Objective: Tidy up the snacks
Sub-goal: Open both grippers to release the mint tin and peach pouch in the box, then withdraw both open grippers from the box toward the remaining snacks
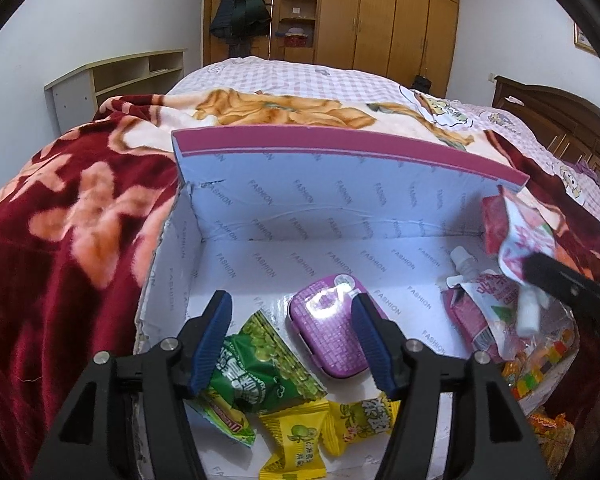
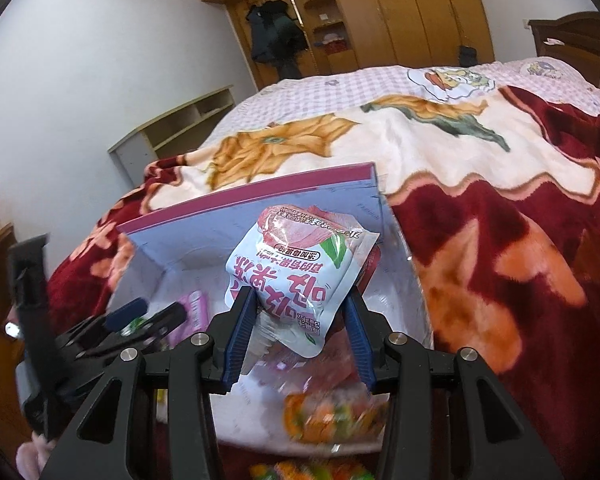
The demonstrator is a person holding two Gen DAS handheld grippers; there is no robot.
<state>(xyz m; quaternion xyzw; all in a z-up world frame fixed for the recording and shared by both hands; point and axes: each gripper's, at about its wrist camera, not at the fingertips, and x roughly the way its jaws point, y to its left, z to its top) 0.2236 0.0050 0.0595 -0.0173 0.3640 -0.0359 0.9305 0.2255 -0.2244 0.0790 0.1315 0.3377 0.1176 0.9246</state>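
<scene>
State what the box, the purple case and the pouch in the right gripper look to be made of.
Box: printed cardboard, matte; a torn, creased wall shows it.
Purple case: probably hard plastic, glossy; a bright glare sits on its textured lid.
Pouch: thin plastic film, shiny and crinkled, pinched by the right gripper.

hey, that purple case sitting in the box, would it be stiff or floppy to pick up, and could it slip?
The purple case looks like a rigid, hinged container, so it would likely hold its shape between the pads. Its glossy lid throws back a bright glare, so it may be somewhat slippery. It lies flat on the box floor, so a push would probably slide it, not roll it.
</scene>
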